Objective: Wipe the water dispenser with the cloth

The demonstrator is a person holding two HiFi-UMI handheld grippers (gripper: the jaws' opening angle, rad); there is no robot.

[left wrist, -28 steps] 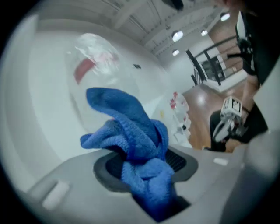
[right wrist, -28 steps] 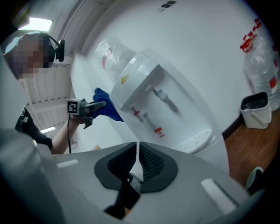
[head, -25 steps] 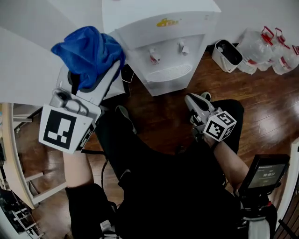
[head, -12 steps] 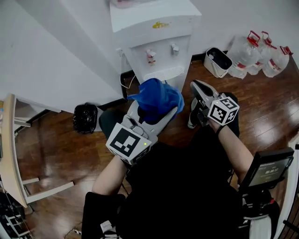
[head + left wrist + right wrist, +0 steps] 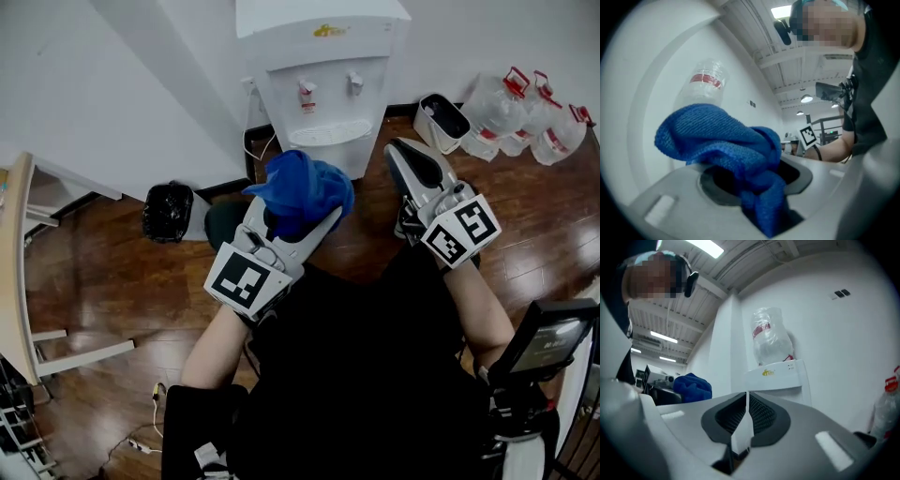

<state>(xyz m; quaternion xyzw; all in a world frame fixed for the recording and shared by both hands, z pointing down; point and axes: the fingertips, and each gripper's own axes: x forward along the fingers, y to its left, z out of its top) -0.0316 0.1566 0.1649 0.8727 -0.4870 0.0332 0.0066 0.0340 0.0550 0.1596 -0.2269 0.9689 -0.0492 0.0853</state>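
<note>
The white water dispenser (image 5: 323,84) stands against the wall at the top of the head view, with a clear bottle (image 5: 771,338) on top. A bunched blue cloth (image 5: 300,192) hangs just in front of its base, and my left gripper (image 5: 311,214) is shut on it. In the left gripper view the cloth (image 5: 726,150) fills the jaws and hides the fingertips, with my left gripper (image 5: 757,190) beneath it. To the cloth's right, my right gripper (image 5: 405,157) points at the dispenser (image 5: 776,376), shut and empty. Its pads (image 5: 746,416) meet in the right gripper view.
A black bin bag (image 5: 169,211) sits on the wood floor left of the dispenser. A white waste bin (image 5: 445,117) and several water jugs (image 5: 530,108) stand at its right. A table edge (image 5: 19,272) runs along the left, and a screen on a stand (image 5: 544,342) is at lower right.
My left gripper has carried the cloth from the upper left down to the middle, in front of the dispenser. The right gripper has risen and rolled, still shut.
</note>
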